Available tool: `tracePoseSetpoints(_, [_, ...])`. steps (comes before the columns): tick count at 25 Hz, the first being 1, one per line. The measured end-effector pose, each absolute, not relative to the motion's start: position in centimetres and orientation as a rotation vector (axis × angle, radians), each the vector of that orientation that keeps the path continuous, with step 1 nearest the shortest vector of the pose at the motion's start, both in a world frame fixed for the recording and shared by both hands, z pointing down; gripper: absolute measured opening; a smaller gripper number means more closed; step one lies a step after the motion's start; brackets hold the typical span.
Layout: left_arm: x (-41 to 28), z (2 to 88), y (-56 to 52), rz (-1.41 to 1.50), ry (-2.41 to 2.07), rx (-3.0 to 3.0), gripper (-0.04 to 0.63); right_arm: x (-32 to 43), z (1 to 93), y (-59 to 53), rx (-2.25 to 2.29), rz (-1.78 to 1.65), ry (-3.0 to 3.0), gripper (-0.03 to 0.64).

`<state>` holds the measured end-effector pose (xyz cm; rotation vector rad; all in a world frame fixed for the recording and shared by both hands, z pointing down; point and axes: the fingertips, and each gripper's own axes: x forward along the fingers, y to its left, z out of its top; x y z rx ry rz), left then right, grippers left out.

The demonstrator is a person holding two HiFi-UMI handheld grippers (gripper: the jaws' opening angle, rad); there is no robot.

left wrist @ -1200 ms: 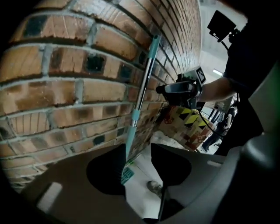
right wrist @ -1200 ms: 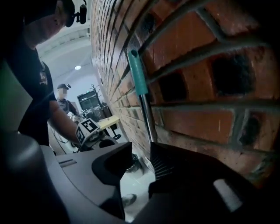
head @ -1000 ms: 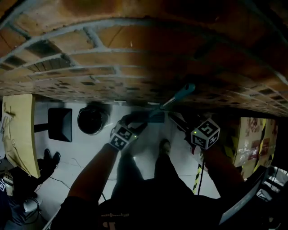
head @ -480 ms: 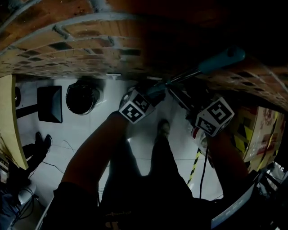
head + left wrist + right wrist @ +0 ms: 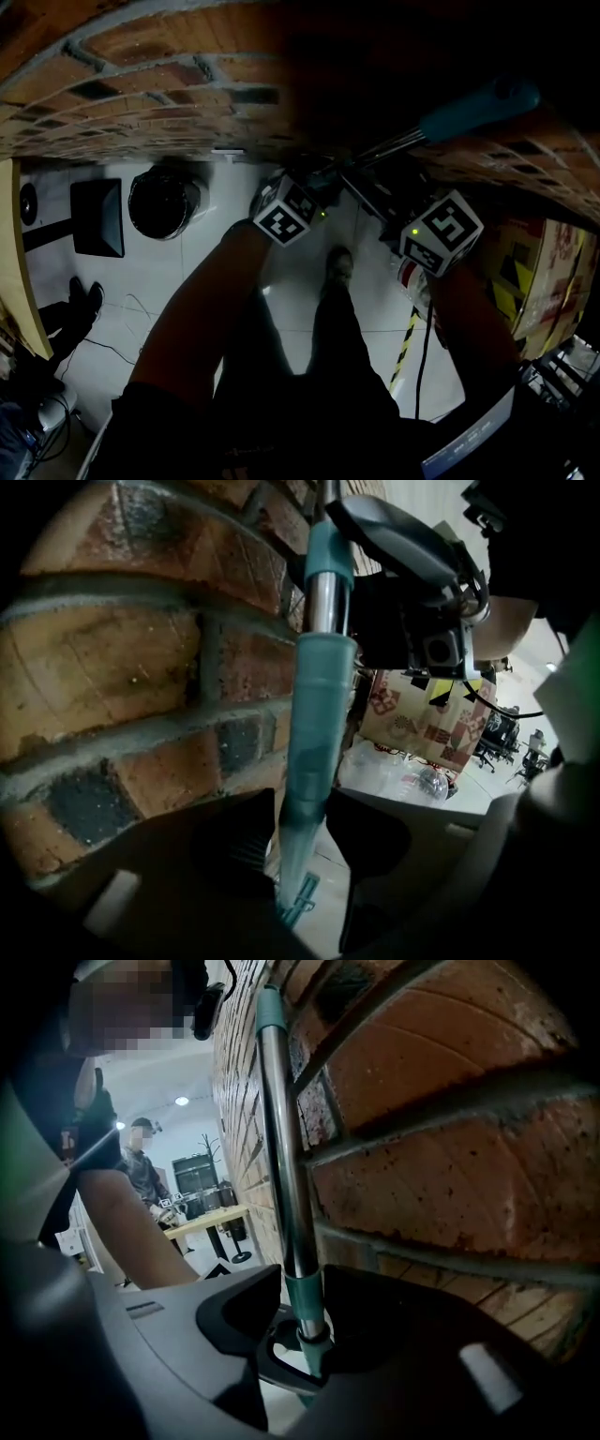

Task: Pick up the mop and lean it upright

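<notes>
Head view, dim light: the mop [image 5: 403, 142] slants up toward a red brick wall [image 5: 141, 66], its thin metal shaft ending in a thick teal grip [image 5: 478, 105] at upper right. The left gripper [image 5: 323, 183] meets the shaft low down, and the right gripper [image 5: 380, 197] reaches in just beside it. Below them are a white tiled floor [image 5: 187, 281], a round black container [image 5: 164, 202] and the person's shoe [image 5: 342, 262].

Left gripper view: the teal grip [image 5: 314, 742] runs upright between the left gripper's [image 5: 305, 829] two dark jaws, which are closing on it with both pads against its sides. Above the grip the shaft turns to bright steel [image 5: 322, 602], and the right gripper [image 5: 412, 592] grasps it there. Brick fills the left side, just behind the mop. A patterned cardboard box [image 5: 412, 728] stands farther off.

Right gripper view: the steel shaft [image 5: 281, 1147] rises close along the brick wall [image 5: 450, 1147]. A teal collar [image 5: 305, 1302] on it sits between the right gripper's [image 5: 302, 1324] jaws, which are closing and hug it on both sides. A wooden table [image 5: 211, 1221] and a standing person [image 5: 141, 1171] show in the background.
</notes>
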<state>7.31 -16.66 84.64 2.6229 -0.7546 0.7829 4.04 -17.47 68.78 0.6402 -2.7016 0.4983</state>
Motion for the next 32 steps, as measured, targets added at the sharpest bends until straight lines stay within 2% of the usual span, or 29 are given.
tracePoseSetpoints(3, [7.7, 85.3, -16.4, 0.792, -0.713, 2.647, 0.155, 4.1, 69.0, -17.6, 0.643, 0.463, -2.707, 0.133])
tracePoseSetpoints(11, [7.5, 84.6, -15.3, 0.819, -0.635, 2.705, 0.147, 3.9, 67.3, -16.9, 0.606, 0.397, -2.736, 0.129])
tracePoseSetpoints(32, [7.2, 65.9, -12.7, 0.772, -0.484, 2.827, 0.143, 2.5, 49.1, -14.2, 0.521, 0.336, -2.860, 0.127])
